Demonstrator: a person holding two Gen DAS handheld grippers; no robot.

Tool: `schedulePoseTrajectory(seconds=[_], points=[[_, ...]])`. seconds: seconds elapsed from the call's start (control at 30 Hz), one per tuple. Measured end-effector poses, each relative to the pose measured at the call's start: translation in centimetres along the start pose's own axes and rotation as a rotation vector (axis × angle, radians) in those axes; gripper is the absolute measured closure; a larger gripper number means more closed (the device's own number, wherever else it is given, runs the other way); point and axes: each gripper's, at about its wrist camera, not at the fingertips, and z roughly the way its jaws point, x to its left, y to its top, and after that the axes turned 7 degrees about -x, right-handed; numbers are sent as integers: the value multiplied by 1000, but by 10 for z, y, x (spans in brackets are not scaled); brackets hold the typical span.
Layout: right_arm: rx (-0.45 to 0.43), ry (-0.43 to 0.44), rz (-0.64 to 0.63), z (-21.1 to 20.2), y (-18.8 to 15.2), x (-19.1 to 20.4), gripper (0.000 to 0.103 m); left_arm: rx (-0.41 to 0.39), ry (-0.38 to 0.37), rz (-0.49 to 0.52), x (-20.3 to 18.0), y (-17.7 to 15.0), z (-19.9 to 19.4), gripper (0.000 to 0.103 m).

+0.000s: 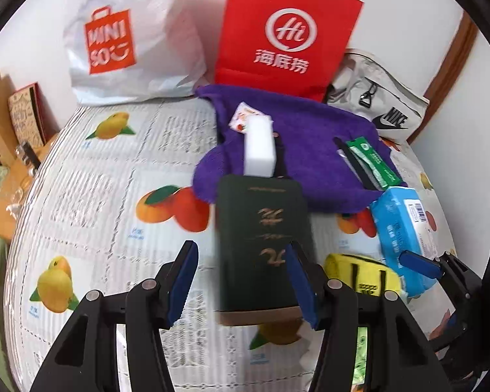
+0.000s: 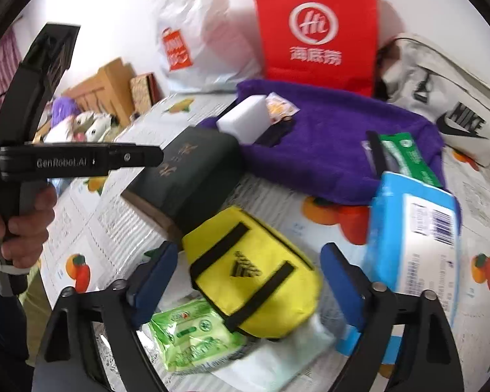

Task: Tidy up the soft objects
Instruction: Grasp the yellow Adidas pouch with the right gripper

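Observation:
My left gripper (image 1: 241, 261) is open over the fruit-print table cover, and a dark green box (image 1: 261, 238) lies between its blue pads, untouched on the left side. Beyond the box a white sponge (image 1: 259, 147) rests on a purple towel (image 1: 310, 150). My right gripper (image 2: 250, 254) stands open above a yellow pouch (image 2: 251, 268), its pads clear of the pouch. A green wet-wipes pack (image 2: 189, 336) lies under the pouch. A blue tissue pack (image 2: 415, 228) sits just right of the right finger. A person's hand (image 2: 19, 222) holds the left gripper's handle.
Against the wall stand a white plastic shopping bag (image 1: 130, 39), a red paper bag (image 1: 284, 32) and a canvas sports bag (image 1: 375, 104). A green flat pack (image 1: 372, 160) and a small snack packet (image 1: 241, 117) lie on the towel. Cardboard boxes (image 1: 3, 111) crowd the left edge.

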Motion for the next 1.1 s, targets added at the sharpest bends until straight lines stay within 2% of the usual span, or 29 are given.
schedulePoseTrajectory(seconds=[0.1,0.23,0.3,0.37,0.43,0.53,0.83,1.1], points=[[35,-5,-53,16,-2,11,12,6,6,-12,9,-4,7,49],[92,-68,-110,38,-6,18,12,-3,-38,-56,23,-6,11,46],[110,-82,-109,45,-8,17,14,-9,-27,-48,23,-6,10,46],[125,-75,-83,47,-8,11,26,-12,-24,-42,24,-6,9,46],[126,-55,-39,43,-6,1,47,-14,-38,-42,24,-6,8,46],[109,-8,20,32,1,-10,63,-23,-41,-40,24,-7,4,46],[30,-19,48,5,10,-16,84,-22,-50,-44,21,-15,-8,46],[-74,-43,91,-35,15,-20,85,-39,-49,-19,10,-27,-31,46]])
